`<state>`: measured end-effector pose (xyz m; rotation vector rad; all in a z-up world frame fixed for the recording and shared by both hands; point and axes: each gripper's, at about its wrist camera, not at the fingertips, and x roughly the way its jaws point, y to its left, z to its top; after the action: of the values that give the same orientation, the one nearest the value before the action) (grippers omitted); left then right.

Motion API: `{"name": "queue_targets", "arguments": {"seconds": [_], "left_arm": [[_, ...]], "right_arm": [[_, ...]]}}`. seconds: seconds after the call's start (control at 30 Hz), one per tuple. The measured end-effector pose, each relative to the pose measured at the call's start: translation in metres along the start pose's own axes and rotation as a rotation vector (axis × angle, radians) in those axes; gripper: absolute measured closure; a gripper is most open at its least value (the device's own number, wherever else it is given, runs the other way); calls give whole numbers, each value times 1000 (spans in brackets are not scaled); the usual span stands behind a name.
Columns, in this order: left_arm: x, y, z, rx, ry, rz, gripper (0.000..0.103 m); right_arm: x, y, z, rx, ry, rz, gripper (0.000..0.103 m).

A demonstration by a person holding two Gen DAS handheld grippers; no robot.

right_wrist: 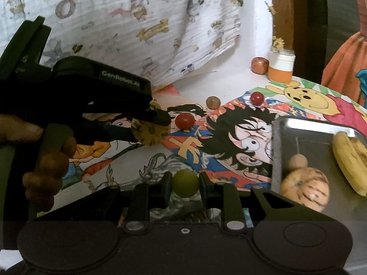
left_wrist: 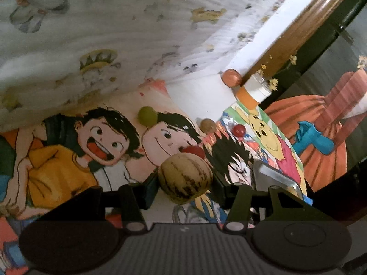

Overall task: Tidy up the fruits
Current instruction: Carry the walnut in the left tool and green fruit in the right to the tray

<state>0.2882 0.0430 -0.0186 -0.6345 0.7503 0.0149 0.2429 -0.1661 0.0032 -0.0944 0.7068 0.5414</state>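
My left gripper (left_wrist: 185,183) is shut on a yellow striped melon (left_wrist: 185,177) above the cartoon mat; it also shows in the right wrist view (right_wrist: 150,127) with the melon (right_wrist: 149,134). My right gripper (right_wrist: 185,183) is shut on a green round fruit (right_wrist: 185,182), left of the metal tray (right_wrist: 278,142). The tray holds a banana (right_wrist: 348,160), a striped orange melon (right_wrist: 305,188) and a small pale fruit (right_wrist: 297,161). On the mat lie a red tomato (right_wrist: 184,121), a brown fruit (right_wrist: 212,102), a red fruit (right_wrist: 257,98) and a green fruit (left_wrist: 147,114).
A brown apple (right_wrist: 259,65) and an orange-and-white jar (right_wrist: 281,65) stand at the back by a wooden post (right_wrist: 282,11). A cartoon-printed cloth (right_wrist: 137,27) hangs behind the mat. Orange fabric (right_wrist: 339,64) is at the right.
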Motion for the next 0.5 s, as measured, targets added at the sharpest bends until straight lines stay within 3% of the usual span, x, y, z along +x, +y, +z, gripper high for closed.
{"name": "queue_targets", "arguments": {"seconds": [0.5], "left_arm": [[-23,-40,-46,88,45,-54,48]], "right_arm": [[-70,-42,-29,126,-67,-108,76]]}}
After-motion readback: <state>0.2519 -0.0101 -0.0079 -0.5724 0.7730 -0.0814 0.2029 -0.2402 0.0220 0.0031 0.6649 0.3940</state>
